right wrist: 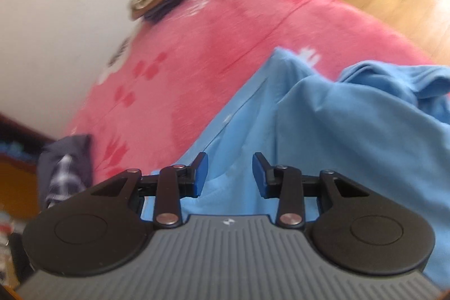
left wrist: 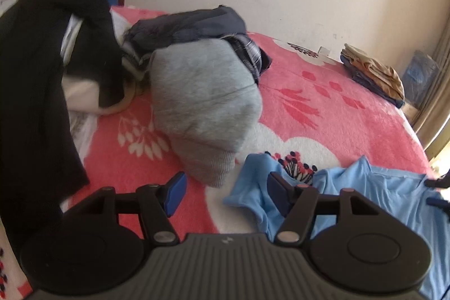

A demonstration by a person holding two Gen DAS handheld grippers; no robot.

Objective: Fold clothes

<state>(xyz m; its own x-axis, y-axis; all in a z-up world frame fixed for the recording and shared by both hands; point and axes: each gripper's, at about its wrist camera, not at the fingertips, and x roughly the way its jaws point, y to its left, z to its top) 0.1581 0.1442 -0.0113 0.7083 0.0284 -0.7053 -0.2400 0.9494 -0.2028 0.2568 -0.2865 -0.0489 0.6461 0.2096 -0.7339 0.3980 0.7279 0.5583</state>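
- While my left gripper [left wrist: 225,194] hovered at the lower centre of its frame, the light blue shirt [left wrist: 371,193] lay crumpled on the pink floral blanket [left wrist: 323,103] at lower right, its near edge against my right-hand finger pad [left wrist: 277,194].
- Under my right gripper [right wrist: 230,177] the same shirt [right wrist: 351,137] filled the lower right of the frame.
- I counted one blue shirt, one grey sweatshirt [left wrist: 202,108], one dark heap [left wrist: 191,24] behind it, one black garment [left wrist: 36,80] at left, and one folded stack [left wrist: 371,75] at upper right.
- Both grippers stood spread apart, pinching nothing.
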